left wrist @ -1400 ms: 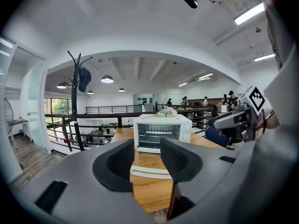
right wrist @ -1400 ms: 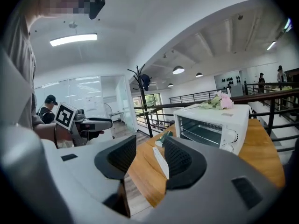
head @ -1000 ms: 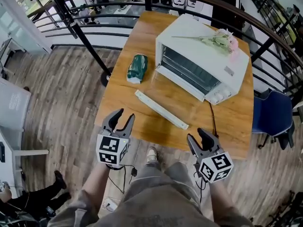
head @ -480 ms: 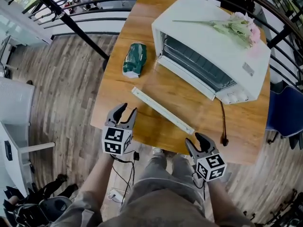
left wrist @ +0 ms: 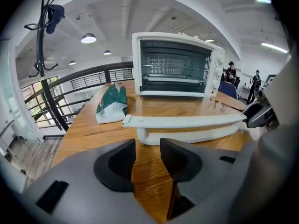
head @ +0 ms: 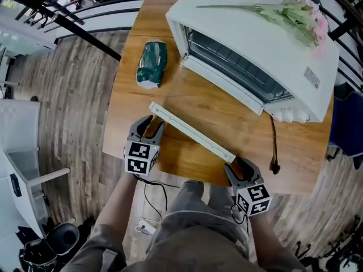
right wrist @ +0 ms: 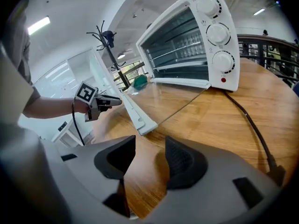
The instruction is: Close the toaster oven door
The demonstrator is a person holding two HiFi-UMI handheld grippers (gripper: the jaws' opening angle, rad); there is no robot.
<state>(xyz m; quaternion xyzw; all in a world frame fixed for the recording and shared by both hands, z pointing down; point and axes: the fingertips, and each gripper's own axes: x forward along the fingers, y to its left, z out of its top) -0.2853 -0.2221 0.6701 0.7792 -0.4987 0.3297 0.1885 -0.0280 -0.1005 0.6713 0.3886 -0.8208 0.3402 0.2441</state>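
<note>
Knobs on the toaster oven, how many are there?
3, in a column on the oven's control panel: top knob, middle knob, bottom knob, which sits just above a red light. None seem hidden.

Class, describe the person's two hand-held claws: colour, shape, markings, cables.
Both the left claw and right claw are grey, two curved jaws each, carrying a white cube with black square markers. A black cable hangs from the left one.
</note>
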